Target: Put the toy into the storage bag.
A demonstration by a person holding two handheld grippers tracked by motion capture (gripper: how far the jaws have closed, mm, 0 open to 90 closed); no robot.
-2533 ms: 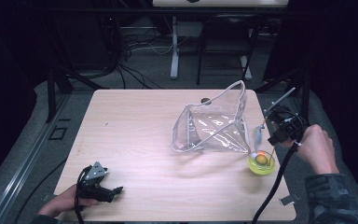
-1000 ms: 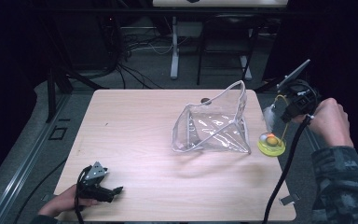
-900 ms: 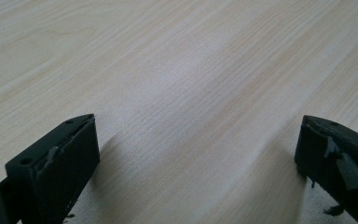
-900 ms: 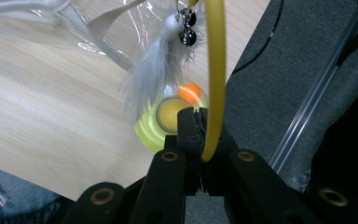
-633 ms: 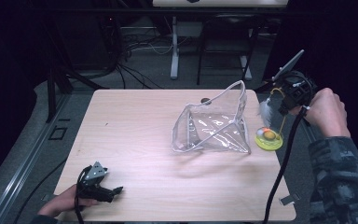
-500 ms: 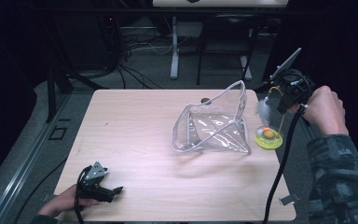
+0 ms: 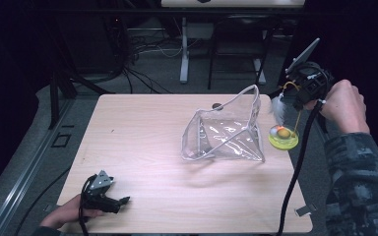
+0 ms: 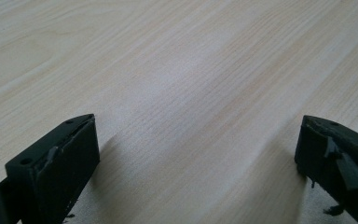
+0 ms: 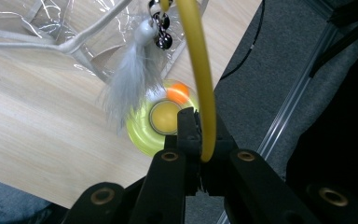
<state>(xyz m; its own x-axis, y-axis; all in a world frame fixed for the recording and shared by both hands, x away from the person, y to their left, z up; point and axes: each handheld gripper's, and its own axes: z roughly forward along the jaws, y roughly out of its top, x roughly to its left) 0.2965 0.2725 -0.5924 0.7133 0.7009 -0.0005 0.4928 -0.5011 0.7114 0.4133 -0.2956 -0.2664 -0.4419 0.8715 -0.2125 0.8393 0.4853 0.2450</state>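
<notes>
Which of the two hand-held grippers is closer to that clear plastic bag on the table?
The right one. The right gripper is lifted just beyond the clear plastic bag at the table's far right edge, shut on a yellow wand. The left gripper rests open at the near left corner, far off.

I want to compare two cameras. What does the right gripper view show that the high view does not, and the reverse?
Right gripper view alone: the right gripper's jaws shut on a yellow cord, and small bells above the feather.

High view alone: the left gripper resting on the table's near left part, and a sleeve.

Both: the clear bag, feather and yellow disc.
</notes>
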